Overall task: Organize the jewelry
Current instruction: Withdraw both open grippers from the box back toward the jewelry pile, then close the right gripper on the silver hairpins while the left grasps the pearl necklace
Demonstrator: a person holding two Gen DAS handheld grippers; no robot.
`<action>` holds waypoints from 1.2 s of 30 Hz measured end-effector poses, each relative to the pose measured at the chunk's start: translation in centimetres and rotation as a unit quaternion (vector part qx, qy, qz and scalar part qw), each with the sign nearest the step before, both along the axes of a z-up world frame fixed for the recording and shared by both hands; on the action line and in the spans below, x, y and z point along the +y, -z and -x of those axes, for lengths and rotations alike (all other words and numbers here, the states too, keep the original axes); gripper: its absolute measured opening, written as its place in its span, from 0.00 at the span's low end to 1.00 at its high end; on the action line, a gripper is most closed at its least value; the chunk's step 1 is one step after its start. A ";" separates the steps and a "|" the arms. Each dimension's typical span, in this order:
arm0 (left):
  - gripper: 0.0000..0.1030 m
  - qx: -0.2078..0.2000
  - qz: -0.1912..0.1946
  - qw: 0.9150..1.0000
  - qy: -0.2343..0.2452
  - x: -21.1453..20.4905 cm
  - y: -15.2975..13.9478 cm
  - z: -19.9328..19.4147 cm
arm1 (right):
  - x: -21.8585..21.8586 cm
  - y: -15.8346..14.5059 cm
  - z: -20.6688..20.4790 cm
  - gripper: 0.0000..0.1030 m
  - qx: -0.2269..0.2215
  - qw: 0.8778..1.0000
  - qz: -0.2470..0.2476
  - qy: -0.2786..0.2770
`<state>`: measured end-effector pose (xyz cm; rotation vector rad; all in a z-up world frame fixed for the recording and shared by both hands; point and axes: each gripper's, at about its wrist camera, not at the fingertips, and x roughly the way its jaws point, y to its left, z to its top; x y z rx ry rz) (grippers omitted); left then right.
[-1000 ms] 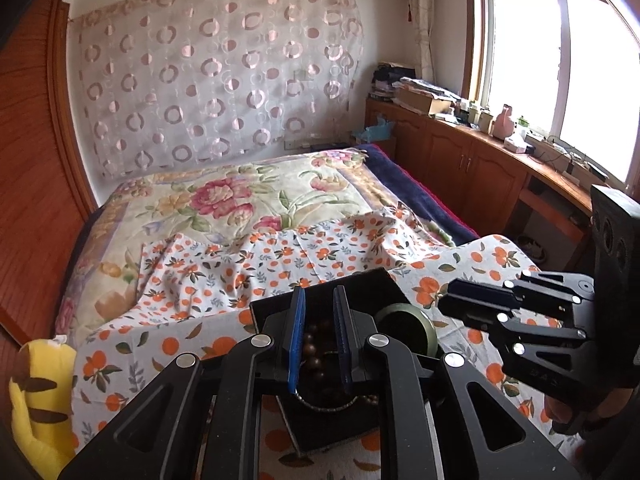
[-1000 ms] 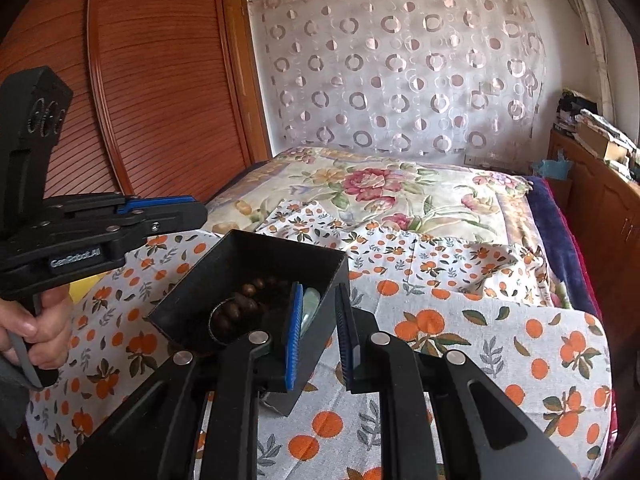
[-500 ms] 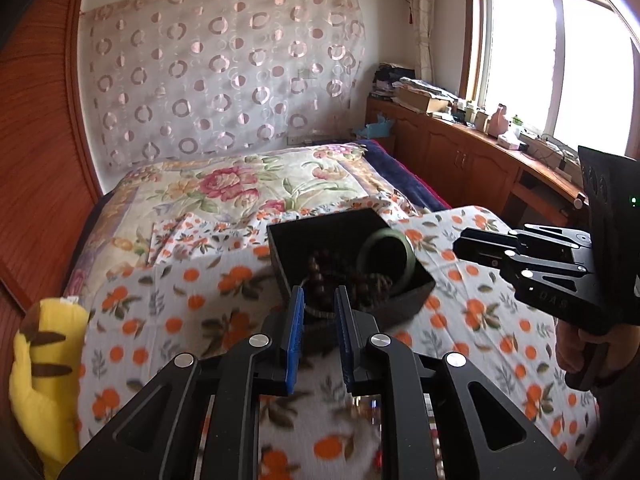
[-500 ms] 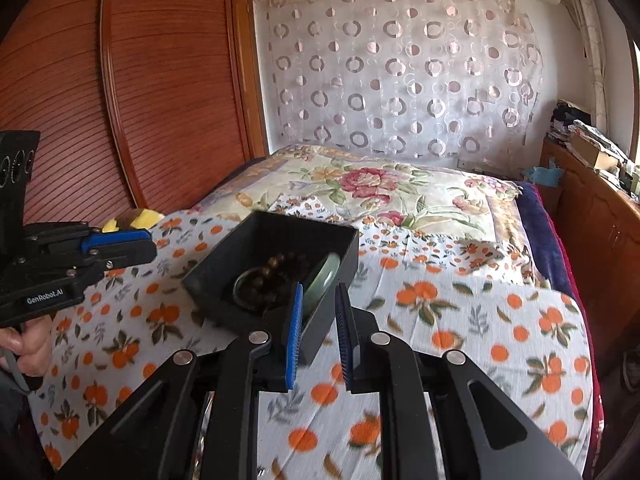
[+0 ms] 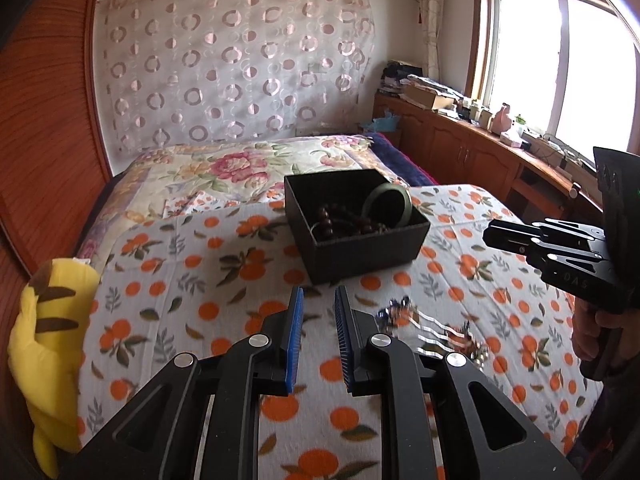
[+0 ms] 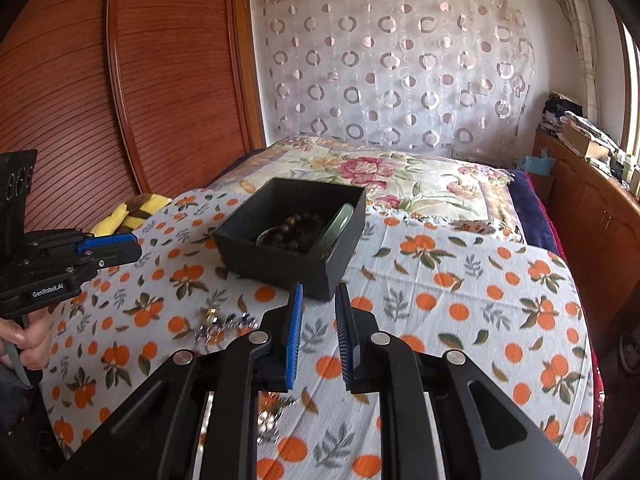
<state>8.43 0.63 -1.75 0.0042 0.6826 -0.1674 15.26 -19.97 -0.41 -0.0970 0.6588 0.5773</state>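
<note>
A black open box [image 5: 356, 224] stands on the orange-print cloth and holds dark bead bracelets [image 5: 336, 220] and a green bangle [image 5: 386, 206]; it also shows in the right wrist view [image 6: 292, 232]. Silver hair clips and small jewelry [image 5: 432, 330] lie on the cloth in front of the box, blurred; they show in the right wrist view too [image 6: 224, 326]. My left gripper [image 5: 318, 332] is slightly open and empty, held back from the box. My right gripper [image 6: 318, 332] is slightly open and empty, just short of the box's near corner.
A yellow striped plush toy [image 5: 44, 336] lies at the bed's left edge. A wooden wall [image 6: 120, 80] runs along the left. Wooden cabinets [image 5: 472, 152] with clutter stand under the window at right. A floral quilt [image 5: 240, 168] lies behind the box.
Both grippers have let go of the box and pulled back and up from it. The box now rests on the cloth, and the loose jewelry in front has come into view.
</note>
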 end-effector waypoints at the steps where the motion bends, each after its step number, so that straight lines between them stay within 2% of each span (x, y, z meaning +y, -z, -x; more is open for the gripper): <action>1: 0.15 0.000 -0.001 1.000 -0.001 0.0 0.2 0.3 | 0.1 0.3 0.2 0.18 0.002 1.000 0.002 -0.001; 2: 0.15 0.001 -0.002 1.000 -0.002 0.0 0.4 0.6 | 0.2 0.5 0.4 0.19 0.005 1.000 0.004 -0.002; 3: 0.15 0.002 -0.003 1.000 -0.003 0.1 0.5 0.8 | 0.4 0.8 0.6 0.28 0.008 1.000 0.005 -0.003; 5: 0.16 0.007 -0.001 1.000 -0.005 0.3 1.0 1.2 | 0.7 1.4 0.8 0.37 0.014 1.000 0.005 -0.006; 8: 0.27 0.015 -0.005 1.000 -0.006 0.7 1.8 1.6 | 1.4 2.2 0.9 0.39 0.026 1.000 0.006 -0.016; 13: 0.30 0.029 -0.008 0.999 -0.009 1.3 2.8 2.1 | 3.4 3.5 1.2 0.47 0.051 0.998 0.011 -0.045; 15: 0.33 0.034 -0.008 0.999 -0.010 1.5 3.3 2.3 | 4.6 4.0 1.3 0.55 0.060 0.996 0.019 -0.061; 18: 0.36 0.042 -0.010 0.999 -0.009 1.5 3.9 2.4 | 6.0 4.5 1.6 0.59 0.067 0.994 0.030 -0.081; 28: 0.39 0.053 0.000 0.999 0.001 1.0 5.0 2.9 | 8.6 6.4 0.4 0.62 0.101 0.988 0.064 -0.101; 30: 0.39 0.055 0.004 0.998 0.003 0.8 5.1 3.0 | 8.9 6.5 0.3 0.62 0.097 0.987 0.071 -0.104; 31: 0.39 0.057 0.005 0.998 0.004 0.7 5.3 3.0 | 9.1 6.5 0.3 0.61 0.094 0.987 0.077 -0.106; 32: 0.39 0.058 0.005 0.998 0.006 0.6 5.3 3.0 | 9.3 6.6 0.4 0.53 0.089 0.987 0.082 -0.107; 36: 0.39 0.063 0.002 0.998 0.019 -0.3 5.5 3.1 | 9.2 6.5 0.4 0.52 0.079 0.987 0.086 -0.111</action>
